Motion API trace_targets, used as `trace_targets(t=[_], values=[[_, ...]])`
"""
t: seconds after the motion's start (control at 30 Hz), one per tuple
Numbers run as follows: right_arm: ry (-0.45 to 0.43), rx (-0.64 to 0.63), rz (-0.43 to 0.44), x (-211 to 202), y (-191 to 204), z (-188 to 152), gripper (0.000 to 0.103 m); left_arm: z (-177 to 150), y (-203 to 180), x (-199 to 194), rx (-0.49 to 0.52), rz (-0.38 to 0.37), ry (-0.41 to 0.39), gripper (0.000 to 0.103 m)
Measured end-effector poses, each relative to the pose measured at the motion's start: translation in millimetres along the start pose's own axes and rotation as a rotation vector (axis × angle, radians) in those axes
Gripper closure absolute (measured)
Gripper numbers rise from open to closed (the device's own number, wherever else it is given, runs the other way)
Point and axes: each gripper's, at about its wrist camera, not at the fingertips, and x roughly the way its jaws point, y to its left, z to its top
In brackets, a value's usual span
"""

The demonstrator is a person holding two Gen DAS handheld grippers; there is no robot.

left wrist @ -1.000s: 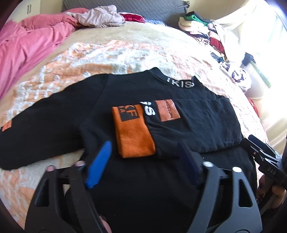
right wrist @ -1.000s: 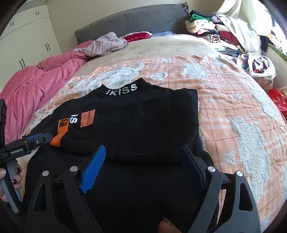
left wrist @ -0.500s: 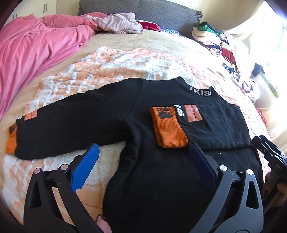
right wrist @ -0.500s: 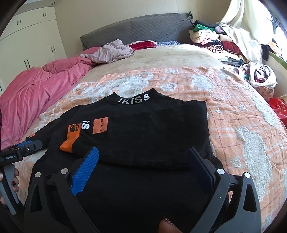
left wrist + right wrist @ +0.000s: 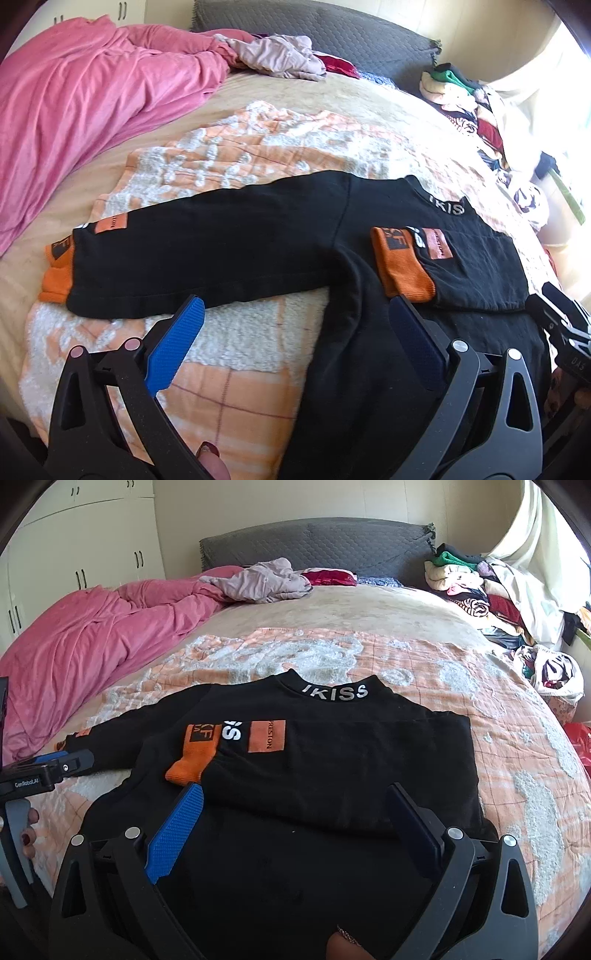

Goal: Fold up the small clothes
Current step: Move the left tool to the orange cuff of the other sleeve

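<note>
Left wrist view: black sweater [image 5: 258, 251] flat on the orange-and-white blanket [image 5: 236, 155], one orange-cuffed sleeve folded across the chest, other outstretched; hem hidden behind left gripper [image 5: 295, 332], spread, empty; right gripper [image 5: 295, 812] likewise spread, pinching nothing.

Left gripper [image 5: 295, 345] and right gripper [image 5: 297, 825] both point downward, jaws spread wide, holding nothing.

Both claws have let go and drawn back from the sweater [image 5: 332, 768]. The left claw [image 5: 295, 347] has spread wide and swung out toward the unfolded sleeve [image 5: 192, 254], now over the blanket [image 5: 236, 369]. The right claw [image 5: 295, 830] has widened too, lifting slightly.
</note>
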Motion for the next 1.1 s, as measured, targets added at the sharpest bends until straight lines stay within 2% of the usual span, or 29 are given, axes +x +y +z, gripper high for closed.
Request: trace_targets(t=[0.3, 0.7, 1.1], values=[[0.017, -0.052, 0.047, 8.7, 46.1, 10.3, 0.005, -3.4, 50.5, -8.7, -0.123, 0.05, -0.022, 0.009], [0.039, -0.112, 0.097, 16.3, 100.4, 20.8, 0.005, -12.0, 99.4, -17.2, -0.226, 0.101, -0.037, 0.009], [0.034, -0.135, 0.137, 20.4, 133.4, 26.8, 0.005, -15.9, 142.2, -19.3, -0.348, 0.102, -0.042, 0.009]])
